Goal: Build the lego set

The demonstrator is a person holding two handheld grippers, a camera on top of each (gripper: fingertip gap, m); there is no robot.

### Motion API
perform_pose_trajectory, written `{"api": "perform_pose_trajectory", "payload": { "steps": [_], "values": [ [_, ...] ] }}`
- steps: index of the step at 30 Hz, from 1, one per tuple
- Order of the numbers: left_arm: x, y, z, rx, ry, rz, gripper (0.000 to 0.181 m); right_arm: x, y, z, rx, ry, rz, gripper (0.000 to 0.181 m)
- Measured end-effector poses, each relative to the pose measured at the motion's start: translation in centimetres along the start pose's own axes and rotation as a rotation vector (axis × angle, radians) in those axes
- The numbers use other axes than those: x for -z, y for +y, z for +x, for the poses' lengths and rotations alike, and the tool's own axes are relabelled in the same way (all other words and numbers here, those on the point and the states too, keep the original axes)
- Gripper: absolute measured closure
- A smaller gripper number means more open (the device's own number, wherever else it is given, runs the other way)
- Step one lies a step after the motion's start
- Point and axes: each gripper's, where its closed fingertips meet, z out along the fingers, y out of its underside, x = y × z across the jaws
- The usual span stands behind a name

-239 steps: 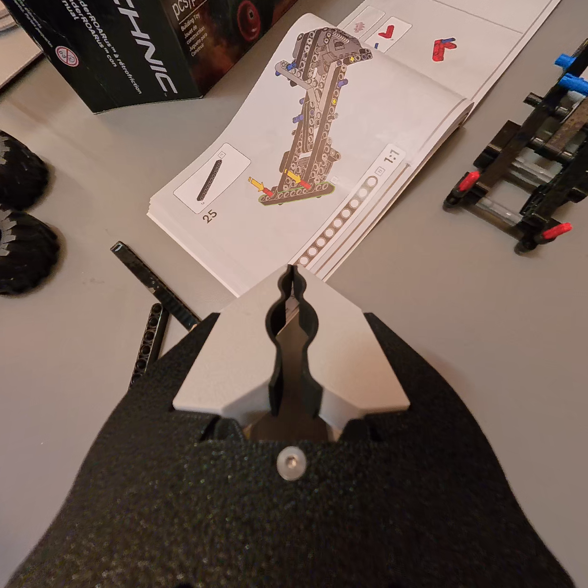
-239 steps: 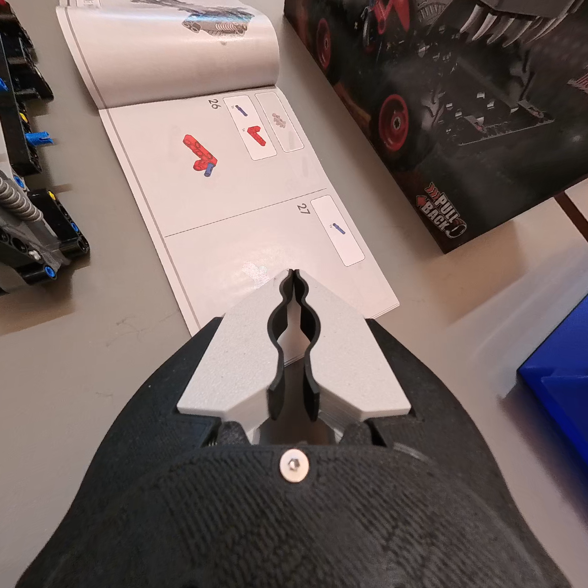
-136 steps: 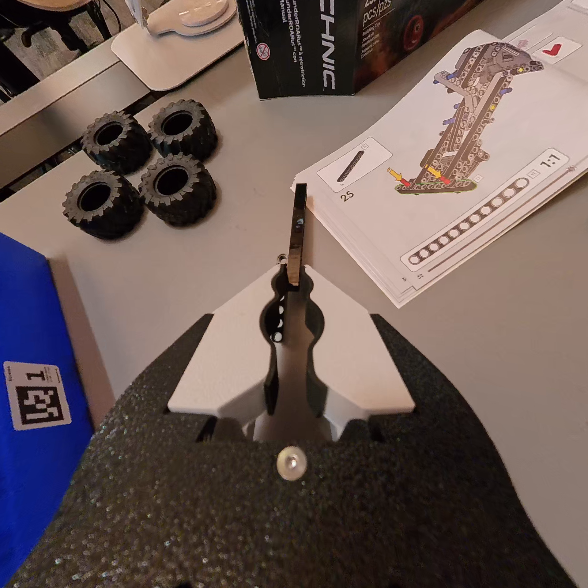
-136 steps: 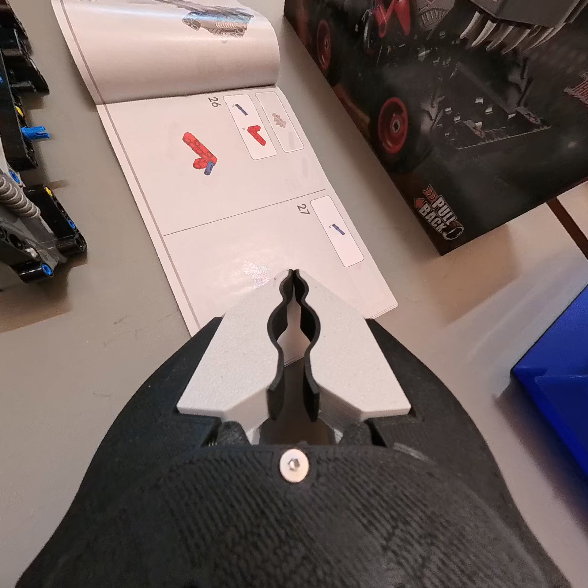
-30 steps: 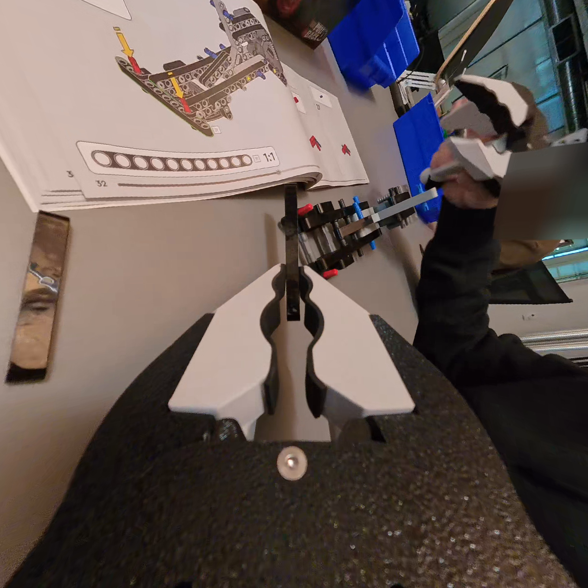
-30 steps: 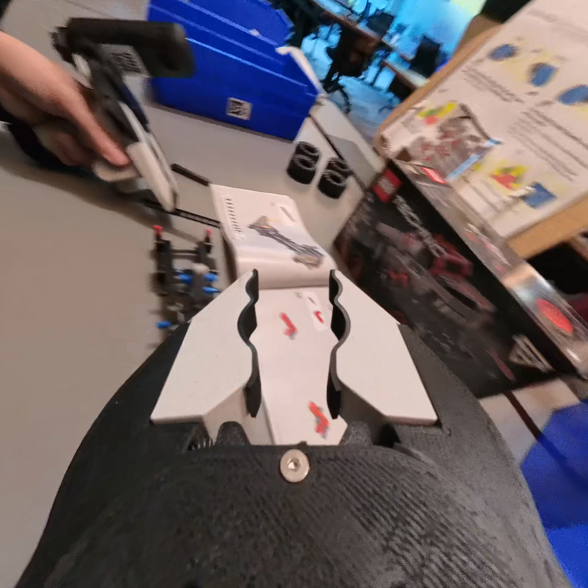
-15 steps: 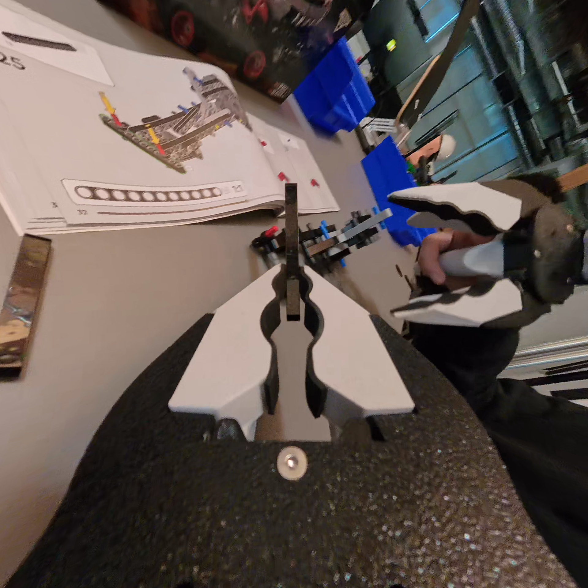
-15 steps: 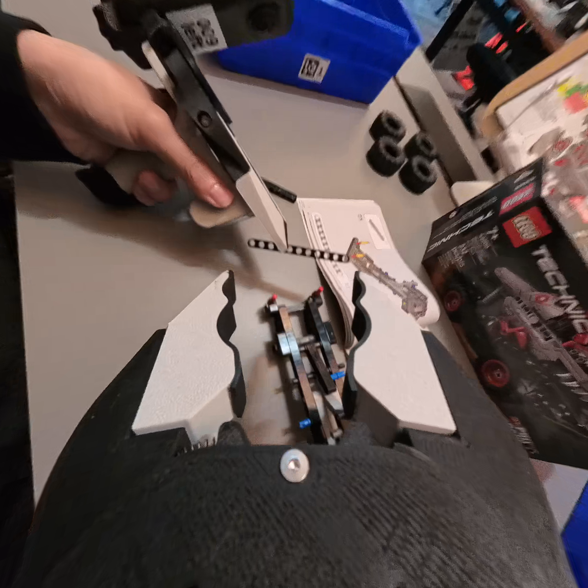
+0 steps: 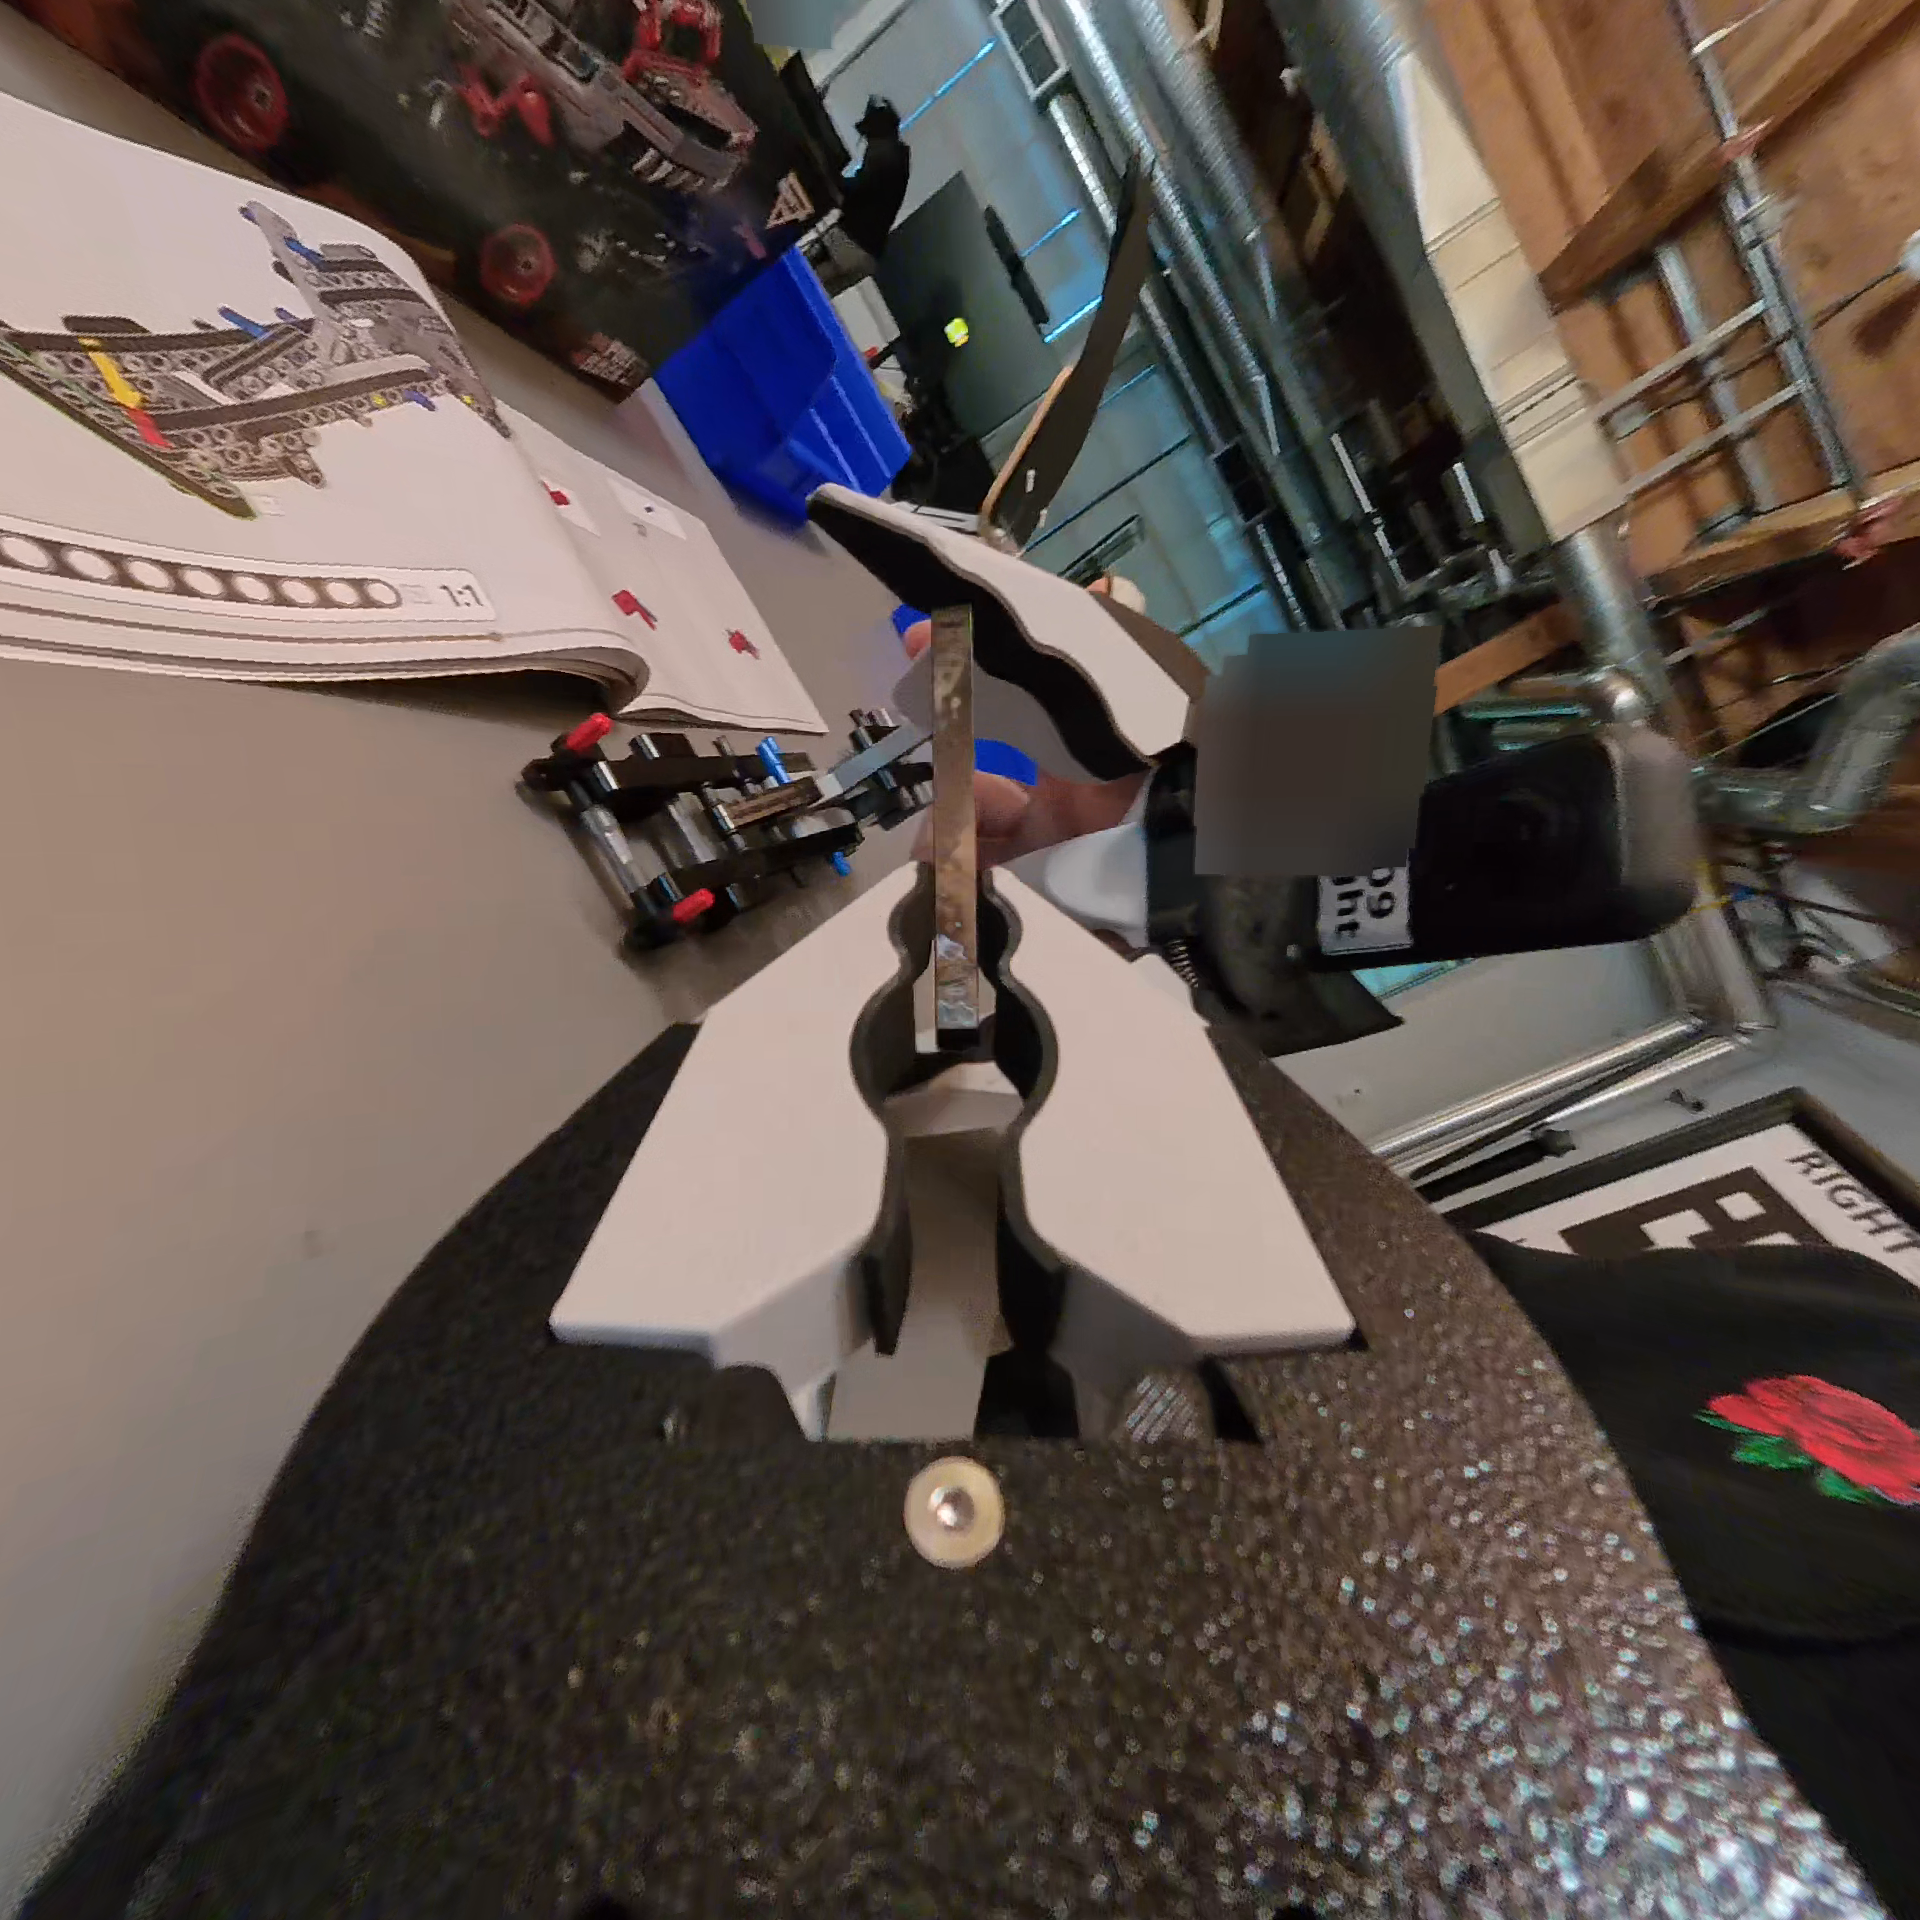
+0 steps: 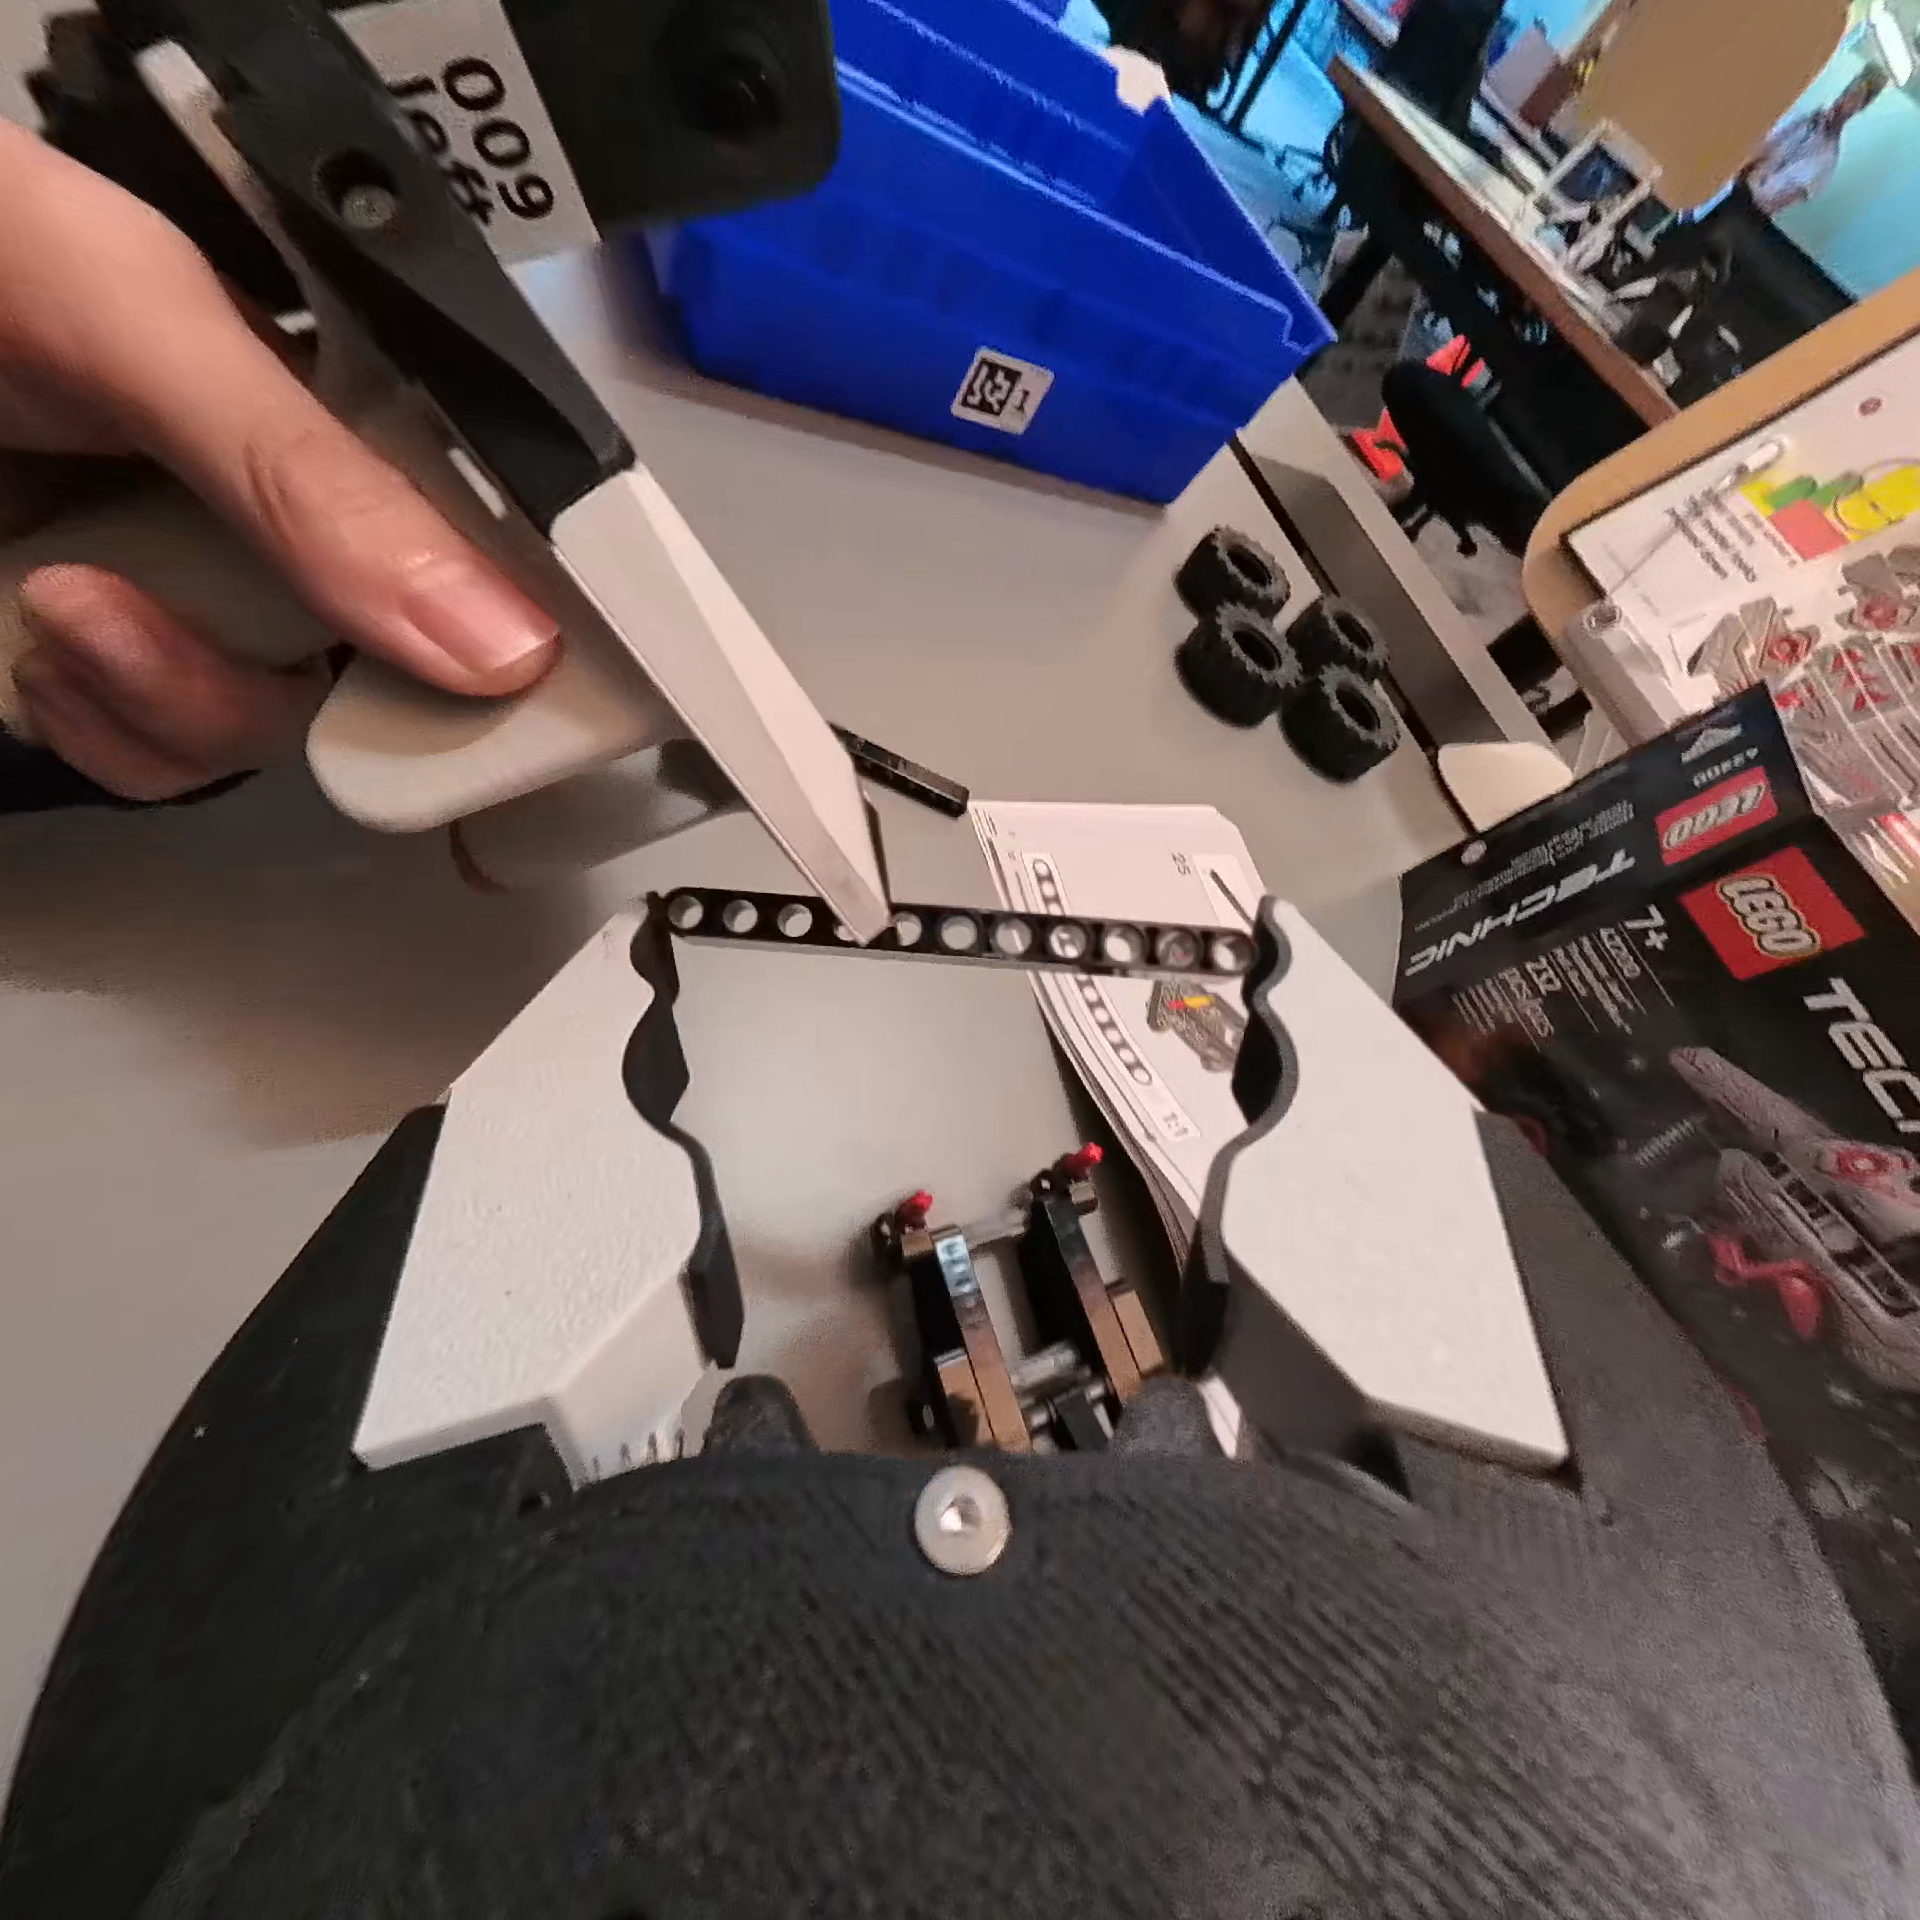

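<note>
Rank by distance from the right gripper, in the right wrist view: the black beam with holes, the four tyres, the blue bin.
From the right gripper:
1. Black beam, spanning its open fingertips.
2. Tyres, farther back on the right.
3. Blue bin, at the table's far end.

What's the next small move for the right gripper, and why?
Probably close the right gripper on the black beam: the left gripper holds it mid-length, and it spans the open right fingers above the chassis.

Things around the grey table

A blue bin sits at the table's far side. Past the table's edge stand a black office chair and a wooden board with coloured papers.
</note>
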Motion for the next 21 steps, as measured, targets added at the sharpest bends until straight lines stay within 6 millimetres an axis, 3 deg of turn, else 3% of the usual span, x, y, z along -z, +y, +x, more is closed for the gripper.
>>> {"api": "perform_pose_trajectory", "payload": {
  "steps": [4, 9, 11, 15, 18, 21],
  "values": [
    [0.1, -0.5, 0.5, 0.052, 0.055, 0.043, 0.176, 0.1, -1.1, 0.5, 0.046, 0.036, 0.082, 0.078],
    [-0.1, -0.4, 0.3, -0.008, 0.063, 0.014, 0.176, 0.1, -0.6, 0.3, 0.109, -0.002, 0.053, 0.077],
    [0.0, -0.5, -0.2, -0.158, -0.007, -0.020, 0.174, 0.3, 0.1, 0.1, 0.126, -0.035, 0.017, 0.078],
    [0.1, -0.5, -1.4, -0.606, -0.245, -0.205, 0.146, 0.6, 1.5, -1.2, 0.177, -0.162, -0.039, 0.078],
    [-0.3, 1.0, -0.6, -0.851, -0.143, -0.391, 0.144, 1.0, 3.0, -2.0, 0.231, -0.281, -0.115, 0.077],
    [-0.2, -0.1, -1.1, -1.010, -0.105, -0.420, 0.136, 1.5, 3.8, -0.7, 0.256, -0.280, -0.194, 0.078]
  ]
}}
